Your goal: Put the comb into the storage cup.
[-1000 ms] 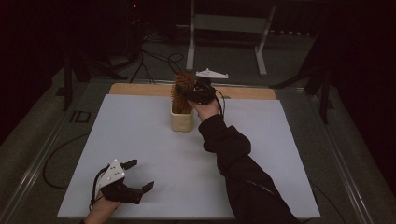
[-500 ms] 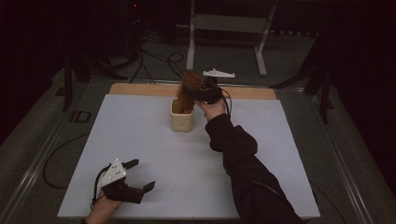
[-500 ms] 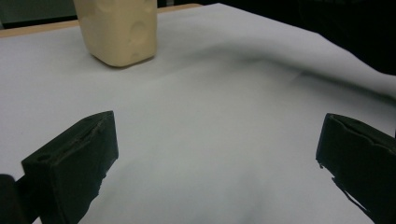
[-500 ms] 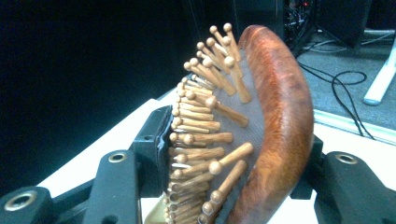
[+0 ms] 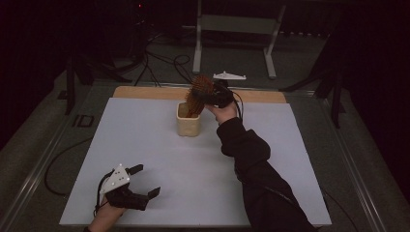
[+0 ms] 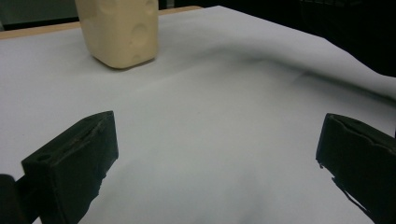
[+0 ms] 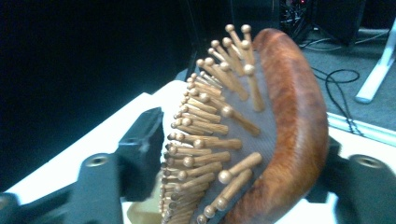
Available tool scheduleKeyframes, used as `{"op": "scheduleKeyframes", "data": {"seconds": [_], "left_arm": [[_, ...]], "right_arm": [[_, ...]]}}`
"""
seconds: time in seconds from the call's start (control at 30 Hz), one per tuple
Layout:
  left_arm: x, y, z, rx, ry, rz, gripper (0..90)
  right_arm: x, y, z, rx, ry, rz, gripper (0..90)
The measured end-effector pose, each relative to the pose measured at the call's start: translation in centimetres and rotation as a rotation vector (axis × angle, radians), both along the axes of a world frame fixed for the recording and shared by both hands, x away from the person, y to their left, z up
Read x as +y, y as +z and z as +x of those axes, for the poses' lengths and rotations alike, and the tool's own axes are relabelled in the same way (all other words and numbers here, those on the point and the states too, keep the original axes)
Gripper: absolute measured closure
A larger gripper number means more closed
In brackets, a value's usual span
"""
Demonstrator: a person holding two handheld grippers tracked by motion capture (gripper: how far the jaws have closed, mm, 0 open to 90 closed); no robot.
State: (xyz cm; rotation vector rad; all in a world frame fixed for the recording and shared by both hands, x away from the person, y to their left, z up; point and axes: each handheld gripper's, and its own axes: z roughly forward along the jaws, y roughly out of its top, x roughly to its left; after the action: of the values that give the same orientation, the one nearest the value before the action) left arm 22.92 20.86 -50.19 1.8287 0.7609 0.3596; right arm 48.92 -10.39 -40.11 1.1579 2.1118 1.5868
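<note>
We note the right gripper [image 5: 212, 95] has just been opening its jaws, the wooden hairbrush [image 7: 261, 135] still between them but loosely; its handle sits in the cream holder [image 5: 188, 122] at the far centre of the table [image 5: 145, 145], so placement looks done. Left gripper [image 5: 140, 181] rests open and empty, near left.

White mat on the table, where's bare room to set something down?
Bare: the white mat left of the cream holder, the stretch between it and the left gripper, and the far right corner. Crowded: by the holder, where the right gripper and brush hang.
</note>
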Motion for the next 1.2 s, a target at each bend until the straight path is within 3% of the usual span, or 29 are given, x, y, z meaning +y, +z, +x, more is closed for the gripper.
{"op": "scheduleKeyframes", "data": {"seconds": [0.13, 0.2, 0.33, 0.43, 0.77, 1.2], "left_arm": [[0.0, 0.0, 0.0, 0.001, 0.001, -0.002, 0.0], [0.0, 0.0, 0.0, 0.0, -0.002, 0.0, 0.0], [0.0, 0.0, 0.0, -0.001, -0.001, -0.001, 0.0], [0.0, 0.0, 0.1, -0.001, -0.001, 0.001, 0.0], [0.0, 0.0, 0.1, 0.002, -0.001, 0.003, 0.0], [-0.2, 0.0, 0.1, 0.004, -0.007, 0.006, 0.0]], "right_arm": [[-0.2, 0.2, -0.2, -0.02, 0.008, -0.012, 20.4], [-0.4, 0.2, -0.2, -0.02, 0.04, -0.007, 12.8], [-0.7, 0.2, -0.6, -0.027, 0.057, -0.05, 9.4], [-1.1, 0.2, -0.7, -0.016, 0.088, -0.066, 9.4], [-2.8, 0.8, -1.3, -0.028, 0.08, -0.099, 9.4], [-5.3, 0.5, -3.1, -0.048, 0.085, -0.133, 9.3]]}}
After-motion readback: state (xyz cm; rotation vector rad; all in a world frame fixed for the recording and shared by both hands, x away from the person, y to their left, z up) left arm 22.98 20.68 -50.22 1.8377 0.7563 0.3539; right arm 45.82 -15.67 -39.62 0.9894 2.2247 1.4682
